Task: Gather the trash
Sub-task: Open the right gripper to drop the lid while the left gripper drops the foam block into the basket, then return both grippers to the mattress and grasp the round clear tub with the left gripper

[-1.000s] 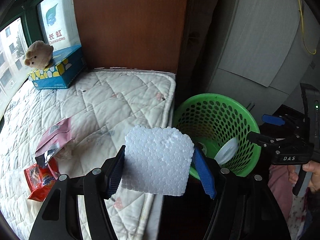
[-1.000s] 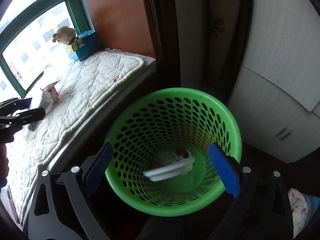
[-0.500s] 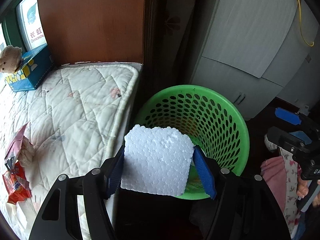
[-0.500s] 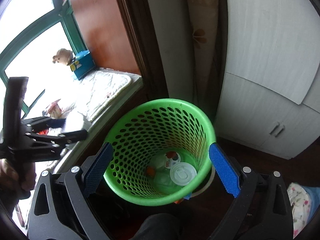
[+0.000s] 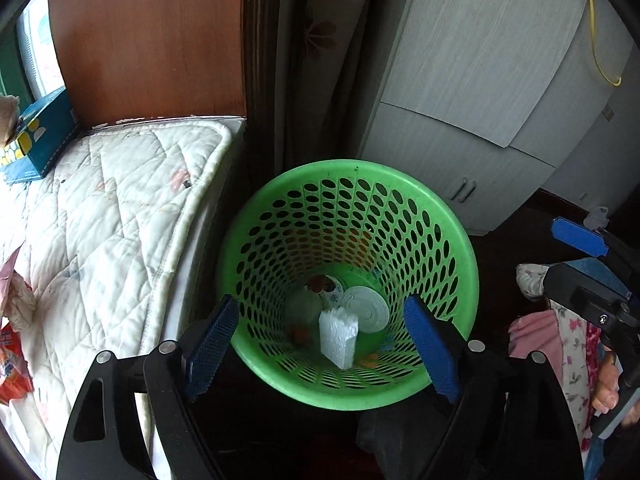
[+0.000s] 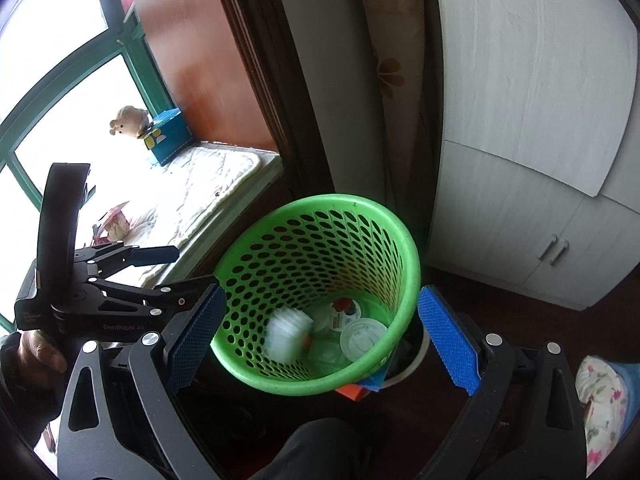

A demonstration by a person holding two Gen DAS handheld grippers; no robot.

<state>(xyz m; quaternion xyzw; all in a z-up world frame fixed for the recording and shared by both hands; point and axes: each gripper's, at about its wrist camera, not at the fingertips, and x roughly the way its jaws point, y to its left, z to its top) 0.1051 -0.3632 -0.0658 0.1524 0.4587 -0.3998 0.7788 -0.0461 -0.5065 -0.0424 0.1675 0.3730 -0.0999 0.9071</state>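
Tools both spread apart and empty: the left tool (image 5: pixel 316 344) has just released the white foam block (image 5: pixel 338 336), now lying inside the green basket (image 5: pixel 460 232). The right tool (image 6: pixel 320 334) hovers near. Wrappers (image 5: pixel 12 344) remain on the mattress (image 5: pixel 104 216), far left.

Bright green-framed window (image 6: pixel 132 46), quilted mattress (image 5: pixel 104 216), grey cabinet (image 5: pixel 480 100), dark floor (image 6: pixel 500 300).

White foam block (image 5: pixel 338 336) inside green basket (image 5: pixel 460 240)
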